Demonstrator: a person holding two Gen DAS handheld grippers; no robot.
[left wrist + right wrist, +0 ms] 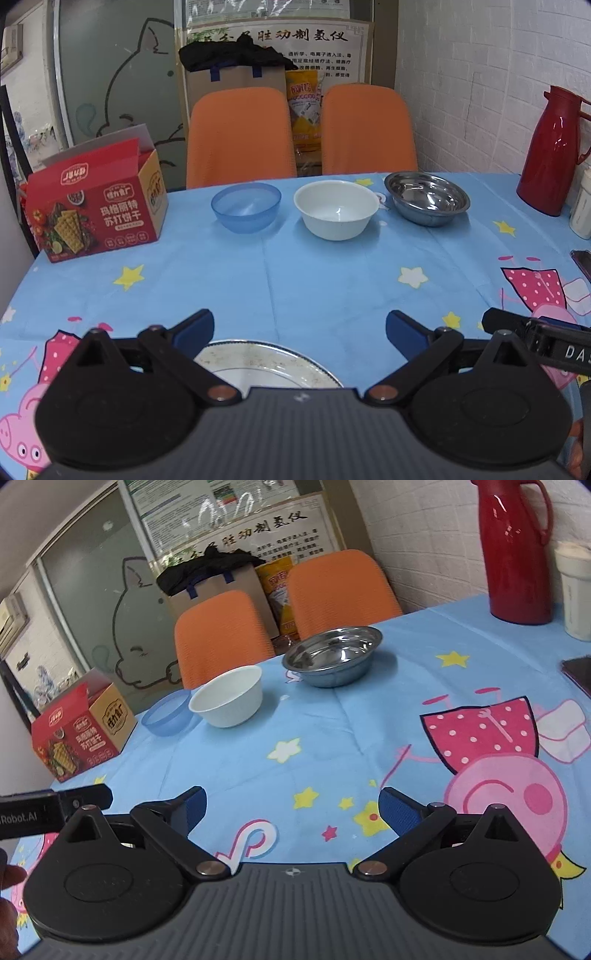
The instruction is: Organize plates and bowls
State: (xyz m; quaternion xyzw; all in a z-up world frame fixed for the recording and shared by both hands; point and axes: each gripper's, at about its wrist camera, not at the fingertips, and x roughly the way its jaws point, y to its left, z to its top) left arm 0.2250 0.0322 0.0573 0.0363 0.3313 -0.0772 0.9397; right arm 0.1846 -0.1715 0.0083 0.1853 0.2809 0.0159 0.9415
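Note:
Three bowls stand in a row at the far side of the table: a blue plastic bowl (245,206) (167,714), a white bowl (336,209) (228,700) and a steel bowl (426,197) (333,655). A white plate with a speckled rim (266,363) lies just under my left gripper (300,328), which is open and empty, hovering above the plate's far edge. My right gripper (291,806) is open and empty above the bare tablecloth, well short of the bowls. The plate is hidden in the right wrist view.
A red cracker box (98,206) (79,727) stands at the far left. A red thermos (552,151) (517,550) and a white cup (576,590) stand at the right, with a dark phone (578,672) nearby. Two orange chairs (240,136) stand behind the table.

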